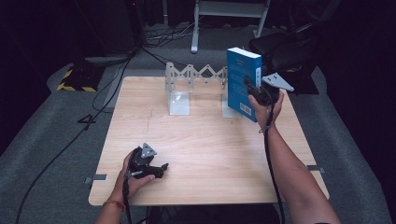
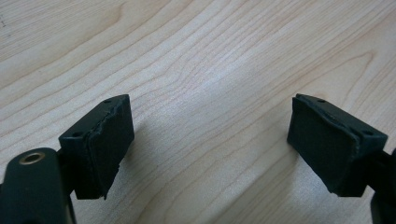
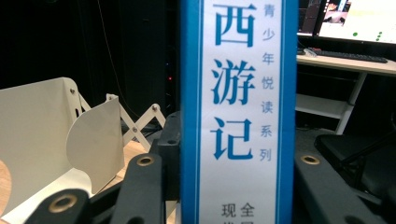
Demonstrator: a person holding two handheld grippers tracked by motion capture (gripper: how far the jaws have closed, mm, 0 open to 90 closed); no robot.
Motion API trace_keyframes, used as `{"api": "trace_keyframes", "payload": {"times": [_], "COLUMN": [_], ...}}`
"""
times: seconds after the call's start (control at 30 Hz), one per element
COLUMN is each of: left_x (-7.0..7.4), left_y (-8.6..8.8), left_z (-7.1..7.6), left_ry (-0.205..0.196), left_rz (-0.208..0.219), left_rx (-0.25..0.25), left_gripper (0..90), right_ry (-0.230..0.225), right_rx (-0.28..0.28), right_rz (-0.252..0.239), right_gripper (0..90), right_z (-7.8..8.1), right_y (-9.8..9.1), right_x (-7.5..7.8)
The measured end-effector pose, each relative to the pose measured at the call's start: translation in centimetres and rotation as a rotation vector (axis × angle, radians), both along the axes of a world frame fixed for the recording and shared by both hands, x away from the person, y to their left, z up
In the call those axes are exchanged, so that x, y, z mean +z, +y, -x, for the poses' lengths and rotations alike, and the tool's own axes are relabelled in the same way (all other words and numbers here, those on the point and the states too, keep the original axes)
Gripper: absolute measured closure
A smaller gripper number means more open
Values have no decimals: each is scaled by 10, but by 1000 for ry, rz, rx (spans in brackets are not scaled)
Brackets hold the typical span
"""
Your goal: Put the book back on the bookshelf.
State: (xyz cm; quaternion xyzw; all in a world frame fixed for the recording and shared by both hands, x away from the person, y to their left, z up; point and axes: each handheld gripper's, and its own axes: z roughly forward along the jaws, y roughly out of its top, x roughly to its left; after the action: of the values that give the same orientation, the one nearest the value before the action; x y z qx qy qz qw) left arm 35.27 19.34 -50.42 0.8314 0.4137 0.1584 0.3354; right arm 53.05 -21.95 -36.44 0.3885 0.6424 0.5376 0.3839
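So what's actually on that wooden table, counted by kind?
Blue book, upright, clamped in the right hand-held gripper: 1
White expandable book rack: 1
Hand-held grippers, including the left hand-held gripper, open: 2
Total: 4

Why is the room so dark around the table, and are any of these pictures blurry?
High view: light falls on the wooden table, surroundings nearly black. Left gripper view: soft glare on the wood between the open left hand-held gripper pads. Right gripper view: the blue book spine is sharp, the bright monitor behind is washed out.
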Motion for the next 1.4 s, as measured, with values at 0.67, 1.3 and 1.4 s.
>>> {"api": "trace_keyframes", "payload": {"times": [0.67,1.3,1.4], "left_x": [0,0,0], "left_y": [-1,-2,-2], "left_z": [0,0,0], "left_ry": [-5,2,1], "left_rz": [-1,-3,-3], "left_rx": [-11,-18,-20], "left_gripper": [152,149,149], "right_ry": [4,47,56], "right_rx": [41,96,97], "right_rz": [-17,30,19], "right_gripper": [614,608,604], "right_z": [9,45,47], "right_y": [-3,-37,-43], "right_x": [-37,-58,-60]}}
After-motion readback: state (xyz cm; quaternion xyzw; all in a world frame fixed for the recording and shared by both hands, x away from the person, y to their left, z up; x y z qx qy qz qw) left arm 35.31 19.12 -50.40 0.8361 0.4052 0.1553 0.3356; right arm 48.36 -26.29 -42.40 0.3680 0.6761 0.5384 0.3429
